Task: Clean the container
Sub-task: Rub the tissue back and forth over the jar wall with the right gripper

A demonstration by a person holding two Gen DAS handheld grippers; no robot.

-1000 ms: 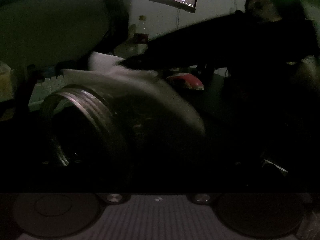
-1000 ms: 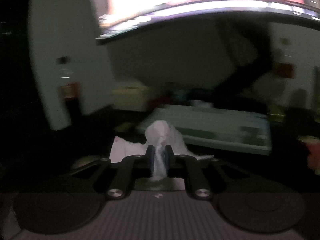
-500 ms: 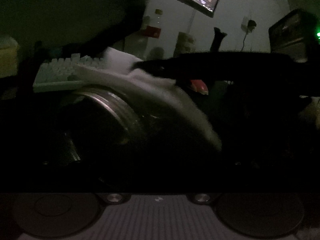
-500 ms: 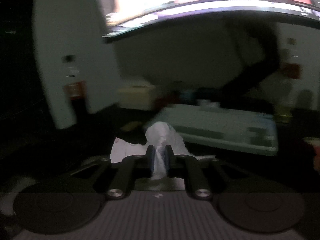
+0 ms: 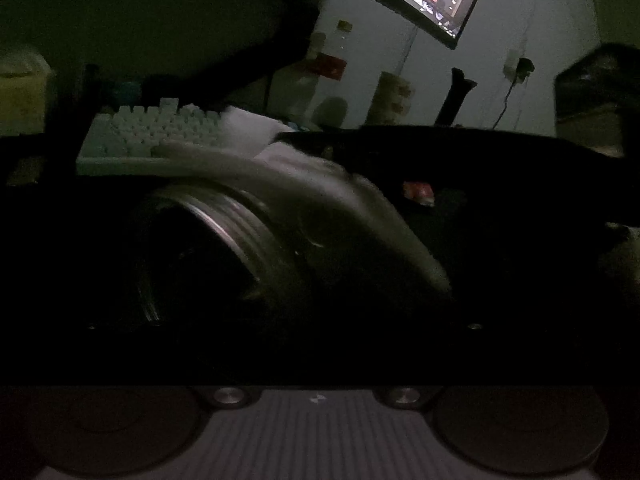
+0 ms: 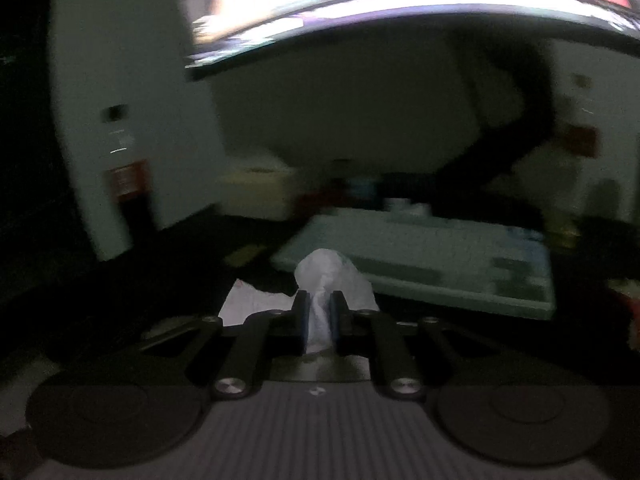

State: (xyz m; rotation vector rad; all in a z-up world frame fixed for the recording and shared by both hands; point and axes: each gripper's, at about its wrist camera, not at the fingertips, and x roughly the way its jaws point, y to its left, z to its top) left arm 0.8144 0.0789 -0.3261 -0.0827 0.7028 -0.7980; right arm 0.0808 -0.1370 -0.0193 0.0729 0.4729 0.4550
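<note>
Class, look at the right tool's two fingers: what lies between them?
A bunched white tissue is pinched between the right tool's fingers, shown in the right wrist view.

A clear jar (image 5: 224,248) with a threaded neck is lying tilted on its side, its open mouth facing nine o'clock. A white crumpled tissue (image 5: 304,184) is draping over its upper side, running from eleven o'clock down toward four o'clock, and looking blurred.

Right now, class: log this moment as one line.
right gripper: shut on tissue | tissue draped over jar | left gripper: unclear, too dark
</note>
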